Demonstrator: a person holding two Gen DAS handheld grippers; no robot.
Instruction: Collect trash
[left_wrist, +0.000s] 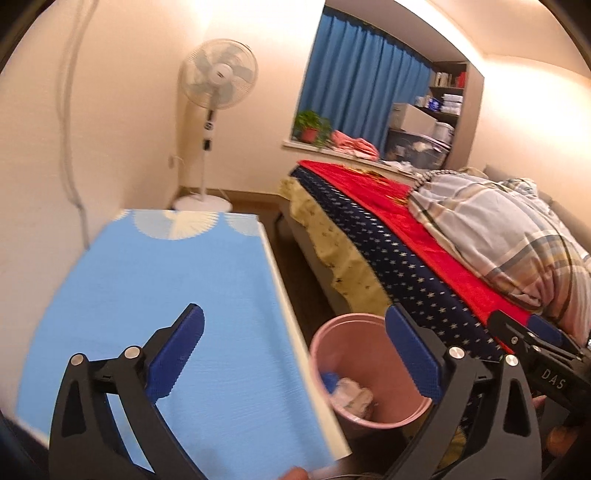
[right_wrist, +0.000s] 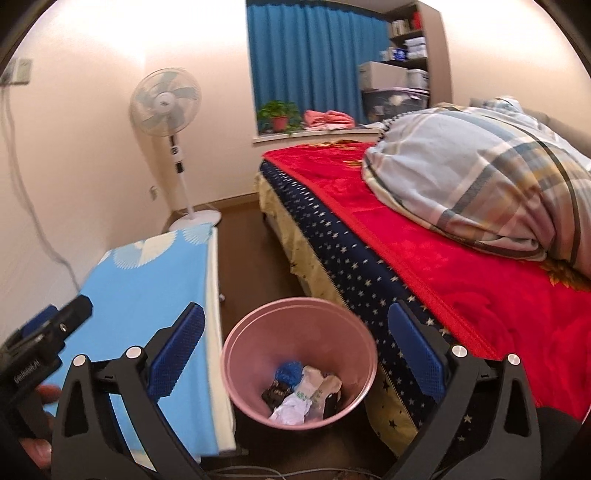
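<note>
A pink bin (right_wrist: 300, 334) stands on the floor between the table and the bed; it also shows low in the left wrist view as the pink bin (left_wrist: 369, 369). Inside lie crumpled white paper (right_wrist: 293, 406), a blue scrap (right_wrist: 289, 372) and dark wrappers (right_wrist: 275, 392). My right gripper (right_wrist: 297, 354) hangs above the bin, open, nothing between its blue pads. My left gripper (left_wrist: 293, 354) is open too and holds nothing, one finger over the table, the other over the bin's rim. The left gripper's body (right_wrist: 44, 336) shows at the left edge of the right wrist view.
A table with a light blue cloth (left_wrist: 155, 314) stands left of the bin. A bed with a red blanket (right_wrist: 461, 266) and a plaid duvet (right_wrist: 480, 177) fills the right. A standing fan (left_wrist: 216, 122) is in the far corner. Brown floor runs between table and bed.
</note>
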